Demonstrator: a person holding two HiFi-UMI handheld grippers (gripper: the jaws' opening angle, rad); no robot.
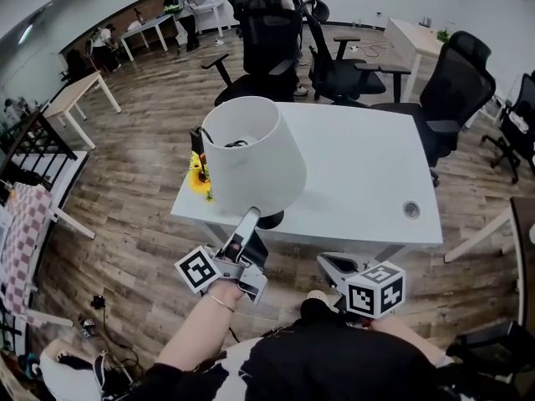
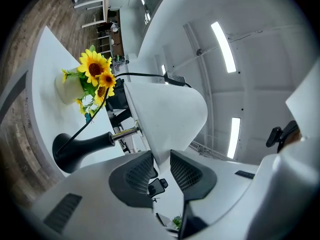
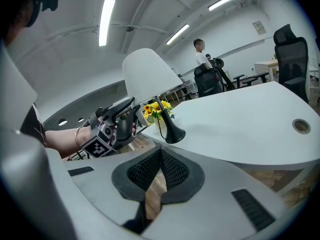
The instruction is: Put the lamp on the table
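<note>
Lamp (image 1: 251,153), sunflowers (image 1: 199,179) on white table (image 1: 359,165)

Bright, even light falls from ceiling tubes (image 2: 223,46) at the upper right. Shadows are soft. Fisheye distortion bends all edges, and the corners go dark.

Right gripper cam: lamp's on the white table, own jaws closed on nothing

The right gripper (image 3: 161,153) sits low in the middle with its ribbed pads pressed together and only wood floor showing below them. The lamp's black base (image 3: 173,134) rests on the table (image 3: 240,116) near its edge, with the white shade (image 3: 150,76) above and some sunflowers (image 3: 156,109) just behind the stem. A hand (image 3: 119,128) with a bracelet holds the left gripper (image 3: 129,106), its tip up at the shade's lower edge; can't tell from here if it's pinching. There's a round cable hole (image 3: 300,126) at the table's right, and further back a person (image 3: 202,54) standing by black office chairs (image 3: 287,46).
</note>
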